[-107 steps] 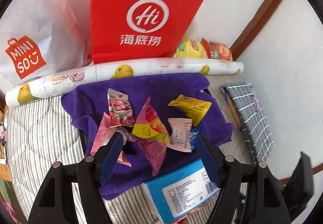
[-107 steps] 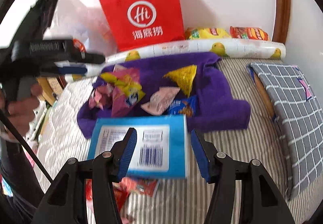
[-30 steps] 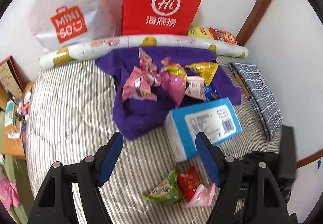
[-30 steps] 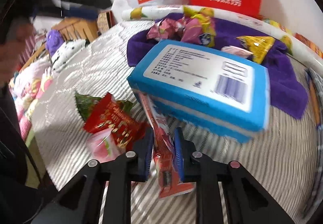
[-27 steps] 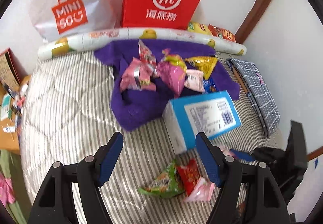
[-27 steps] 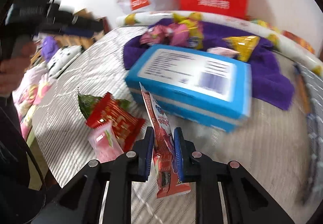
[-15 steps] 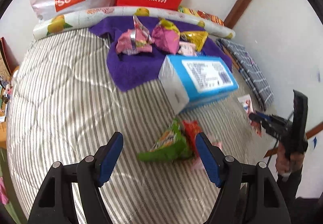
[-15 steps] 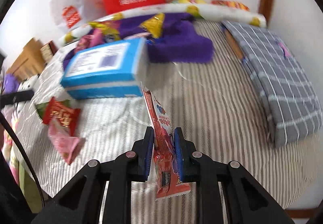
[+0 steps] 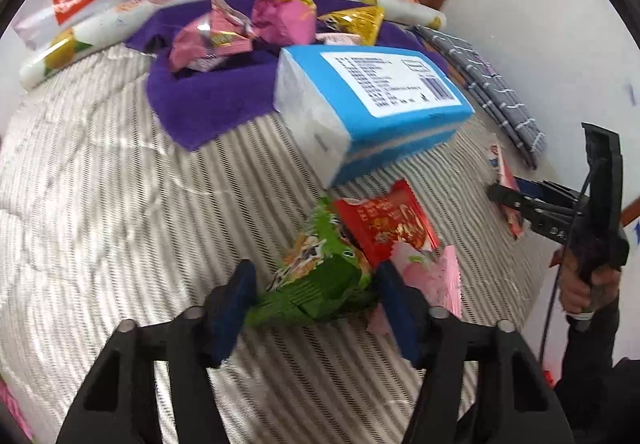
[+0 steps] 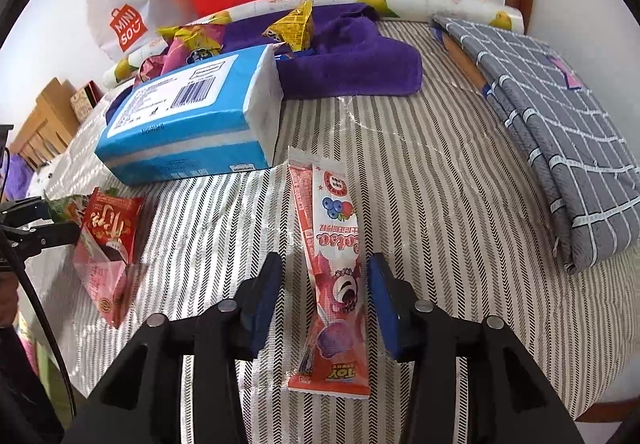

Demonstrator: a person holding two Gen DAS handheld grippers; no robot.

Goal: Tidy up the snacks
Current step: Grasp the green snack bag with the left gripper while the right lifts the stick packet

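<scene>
1. The left gripper (image 9: pixel 312 298) is closing its fingers around the green snack packet (image 9: pixel 316 280) on the bed (image 9: pixel 100 203); pad contact is not yet clear.
2. Risk: the red packet (image 9: pixel 384 224) overlaps the green one (it may be dragged along).
3. The right gripper (image 10: pixel 324 302) is opening; the pink stick snack (image 10: pixel 334 276) lies loose between its fingers, beside the blue box (image 10: pixel 188 123).

Left gripper (image 9: pixel 312 302): black plastic arms, blue pads, silver rivets at the pivots. Right gripper (image 10: pixel 325 296): same build. Thin black cable hangs beside its handle, at 3 o'clock in left view. Dark sleeve (image 9: pixel 592 348) below hand (image 9: pixel 580 286).
</scene>
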